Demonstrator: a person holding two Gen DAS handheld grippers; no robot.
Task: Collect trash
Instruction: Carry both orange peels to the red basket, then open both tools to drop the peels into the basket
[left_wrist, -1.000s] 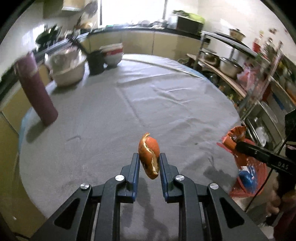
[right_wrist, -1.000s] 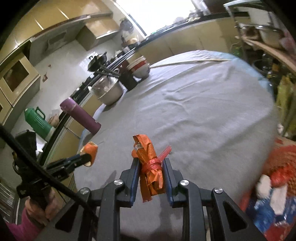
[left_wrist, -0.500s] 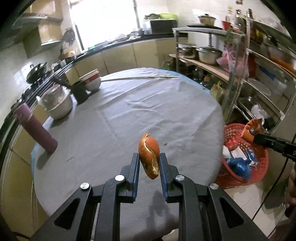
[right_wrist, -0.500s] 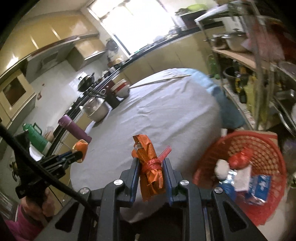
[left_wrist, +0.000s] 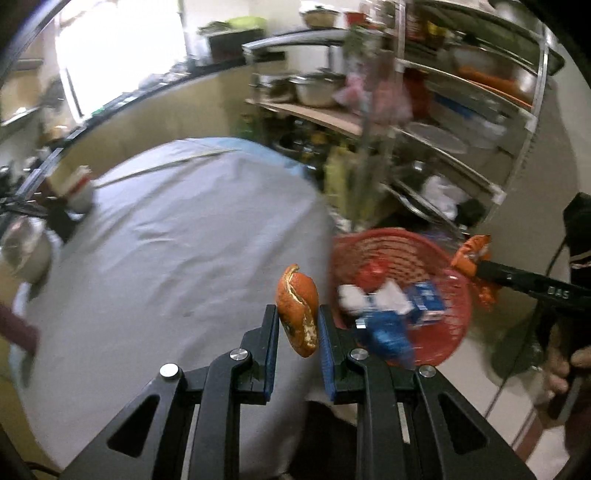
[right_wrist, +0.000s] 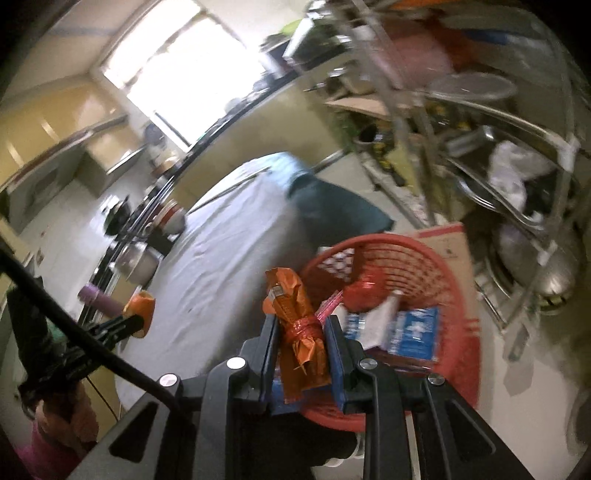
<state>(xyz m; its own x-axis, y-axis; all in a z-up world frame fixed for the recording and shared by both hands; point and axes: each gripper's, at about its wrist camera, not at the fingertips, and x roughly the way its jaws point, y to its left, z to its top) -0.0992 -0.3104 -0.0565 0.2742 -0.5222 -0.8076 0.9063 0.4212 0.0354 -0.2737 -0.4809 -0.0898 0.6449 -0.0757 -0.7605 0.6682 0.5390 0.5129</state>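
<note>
My left gripper (left_wrist: 297, 314) is shut on an orange peel (left_wrist: 298, 304), held over the table's right edge beside the red basket (left_wrist: 458, 325). My right gripper (right_wrist: 300, 325) is shut on an orange wrapper (right_wrist: 301, 332) tied with red string, held above the near rim of the red basket (right_wrist: 461, 354). The basket stands on the floor and holds blue and white packets and a red wrapper. The right gripper with its wrapper (left_wrist: 474, 254) shows at the basket's far right in the left wrist view. The left gripper with the peel (right_wrist: 142, 306) shows at the left in the right wrist view.
A round table with a grey cloth (left_wrist: 166, 266) is at the left, with a metal pot (right_wrist: 142, 260), bowls (right_wrist: 173, 218) and a maroon flask (right_wrist: 98, 297) at its far side. A metal rack (left_wrist: 443, 147) with pots stands behind the basket. A cardboard box (right_wrist: 447, 243) is beside it.
Both grippers have swung right, off the table and towards the red basket, each still holding its piece. The basket is now closer and larger in both views.
</note>
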